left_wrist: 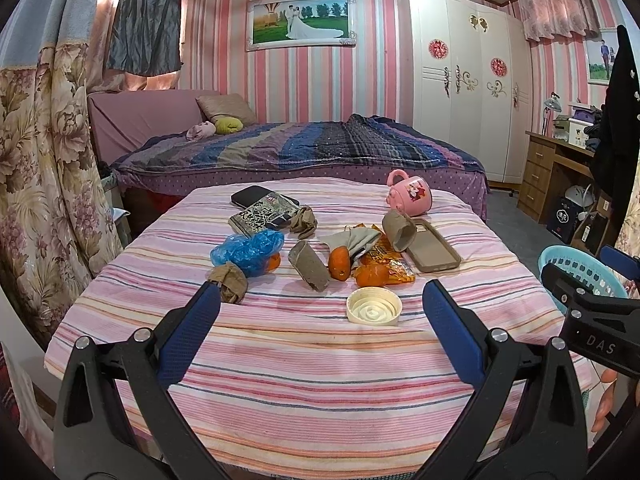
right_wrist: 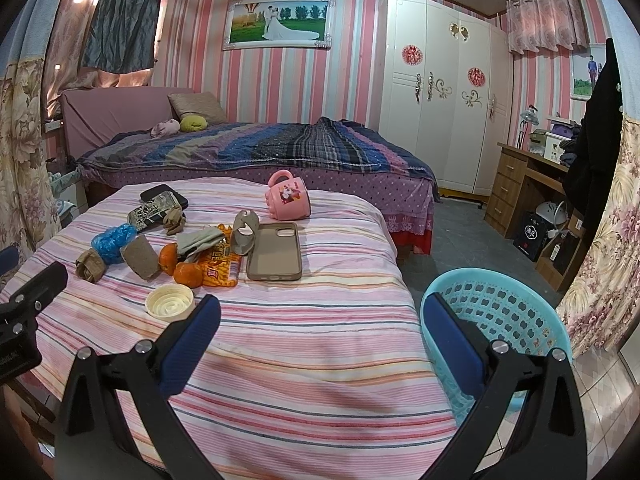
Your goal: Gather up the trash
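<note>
— What have you got in front of you?

— I've got both claws hanging over a bench (left_wrist: 320,380) under a pink striped cloth. My left claw (left_wrist: 320,328) is spread wide with nothing between its blue ribbed pads; my right claw (right_wrist: 320,332) is just as wide apart and empty too.

— And the trash?

— It's a loose heap past the middle of the bench. There's a round cream lid (left_wrist: 374,306), ridged inside, lying open side up nearest my left claw. Behind it sit two flattened cardboard tubes: one (left_wrist: 310,266) lies with its long axis running away to the left, the other (left_wrist: 400,232) leans against a tan phone case (left_wrist: 436,246). A crinkled orange wrapper (left_wrist: 390,264) sits under two oranges (left_wrist: 372,275). To the left there's a crumpled blue plastic bag (left_wrist: 248,250) and a balled brown wad (left_wrist: 230,282) — it's touching the tip of my left finger in that view.

— Anything else around?

— A pink plastic mug (left_wrist: 410,196) is tipped on its side at the far edge, handle up. The pale blue perforated basket (right_wrist: 500,312) sits beside the bench on the right, partly behind my right claw's finger. A bed (left_wrist: 296,152) with a striped quilt lies beyond.
</note>
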The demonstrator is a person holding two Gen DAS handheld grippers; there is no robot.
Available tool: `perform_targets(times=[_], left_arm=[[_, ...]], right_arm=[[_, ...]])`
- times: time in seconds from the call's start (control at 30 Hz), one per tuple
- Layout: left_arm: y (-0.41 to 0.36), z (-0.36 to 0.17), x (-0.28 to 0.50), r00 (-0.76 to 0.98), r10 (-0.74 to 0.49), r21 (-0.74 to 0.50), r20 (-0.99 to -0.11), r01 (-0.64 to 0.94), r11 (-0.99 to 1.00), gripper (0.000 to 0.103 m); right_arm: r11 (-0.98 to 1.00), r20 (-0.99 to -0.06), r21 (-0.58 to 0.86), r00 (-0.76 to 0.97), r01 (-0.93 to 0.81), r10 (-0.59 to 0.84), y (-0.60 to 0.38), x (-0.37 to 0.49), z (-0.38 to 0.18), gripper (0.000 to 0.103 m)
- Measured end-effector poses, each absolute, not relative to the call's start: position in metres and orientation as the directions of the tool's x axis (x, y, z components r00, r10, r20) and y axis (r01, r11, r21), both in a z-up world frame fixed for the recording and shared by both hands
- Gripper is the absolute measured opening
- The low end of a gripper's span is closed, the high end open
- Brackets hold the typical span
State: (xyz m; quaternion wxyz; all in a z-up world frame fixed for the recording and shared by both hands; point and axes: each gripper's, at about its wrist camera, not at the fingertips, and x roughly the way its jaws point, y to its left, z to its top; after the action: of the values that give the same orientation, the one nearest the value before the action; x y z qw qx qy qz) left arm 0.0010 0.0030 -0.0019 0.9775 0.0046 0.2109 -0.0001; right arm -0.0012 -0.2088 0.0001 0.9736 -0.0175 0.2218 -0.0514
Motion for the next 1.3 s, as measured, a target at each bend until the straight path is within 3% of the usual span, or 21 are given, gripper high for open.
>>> perform_targets(times=[1.3], left_arm=[[0.0048, -0.0057, 0.0026, 0.907, 0.003, 0.004, -0.420, -0.001, 1.000, 0.098]], right_arm=[[0.991, -0.418, -0.075, 0.898, 0.112, -0.133, -0.2114, 0.0007, -0.0019, 0.099]])
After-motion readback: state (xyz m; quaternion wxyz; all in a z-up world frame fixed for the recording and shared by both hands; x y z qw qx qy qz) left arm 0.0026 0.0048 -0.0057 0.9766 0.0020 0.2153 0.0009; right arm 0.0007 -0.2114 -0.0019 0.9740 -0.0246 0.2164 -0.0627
